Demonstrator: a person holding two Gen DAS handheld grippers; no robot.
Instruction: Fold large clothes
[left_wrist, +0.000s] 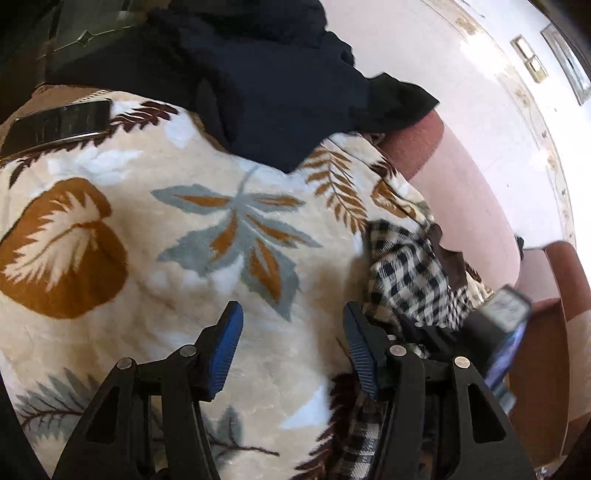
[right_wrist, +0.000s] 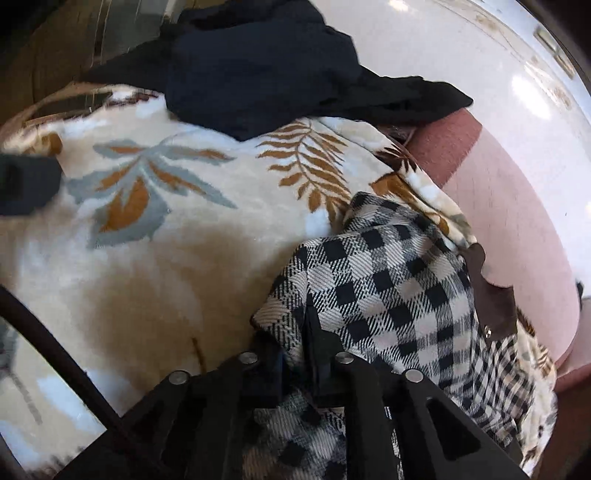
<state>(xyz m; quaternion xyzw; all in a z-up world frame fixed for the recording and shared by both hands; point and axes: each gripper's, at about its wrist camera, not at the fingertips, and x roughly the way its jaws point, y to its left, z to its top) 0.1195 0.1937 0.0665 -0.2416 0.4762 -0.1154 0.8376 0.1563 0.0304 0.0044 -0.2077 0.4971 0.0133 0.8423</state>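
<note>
A cream blanket (left_wrist: 155, 258) patterned with brown and grey leaves covers a pink-upholstered sofa (left_wrist: 476, 206), with a dark navy garment (left_wrist: 266, 85) heaped along its far edge and a black phone (left_wrist: 59, 123) lying flat at the far left. A black-and-white checked garment (right_wrist: 388, 284) sits crumpled on the blanket's right side against the sofa's edge. The right gripper (right_wrist: 299, 339) is clamped on a fold of the checked cloth, while the left gripper (left_wrist: 291, 343) hovers over the blanket, jaws spread wide and holding nothing.

Shirt (right_wrist: 388, 280) on blanket (right_wrist: 207, 236), right side
</note>
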